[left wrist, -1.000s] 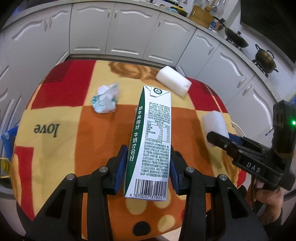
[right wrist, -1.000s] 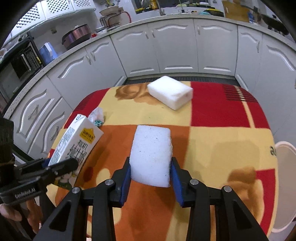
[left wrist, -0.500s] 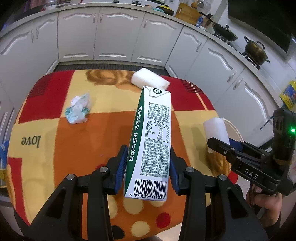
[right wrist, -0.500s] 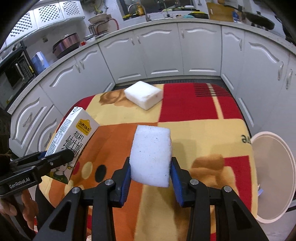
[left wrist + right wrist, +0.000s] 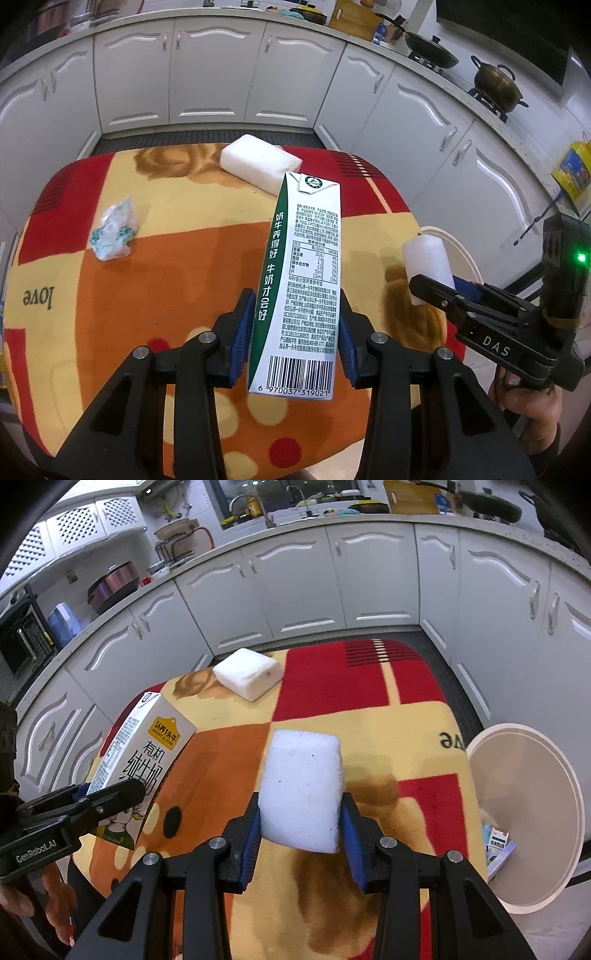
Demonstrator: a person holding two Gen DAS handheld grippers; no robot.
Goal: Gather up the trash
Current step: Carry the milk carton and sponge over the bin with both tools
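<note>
Left wrist view shows the left gripper [image 5: 293, 332] clenched on a milk carton [image 5: 301, 284], held upright off the patterned table [image 5: 147, 295] with its barcode end nearest the camera; right wrist view shows the right gripper [image 5: 301, 825] clamped on a white foam block [image 5: 303, 790], likewise raised above the cloth. Both pieces are in the carry step, I judge: lifted and on their way to the white bin [image 5: 524, 853] standing on the floor just off the table's right edge; something boxy lies in its bottom, though the rim crops it and I cannot say what it is. Two items are left on the table: a second foam block [image 5: 258, 168] near the far edge and a crumpled wrapper [image 5: 114, 234] toward the left, well apart from each other. The next move, as I read it, calls for swinging the foam out over the bin's mouth before the jaws let go, then bringing the carton across the table corner to follow; the carton is long, so it should go in end first.
</note>
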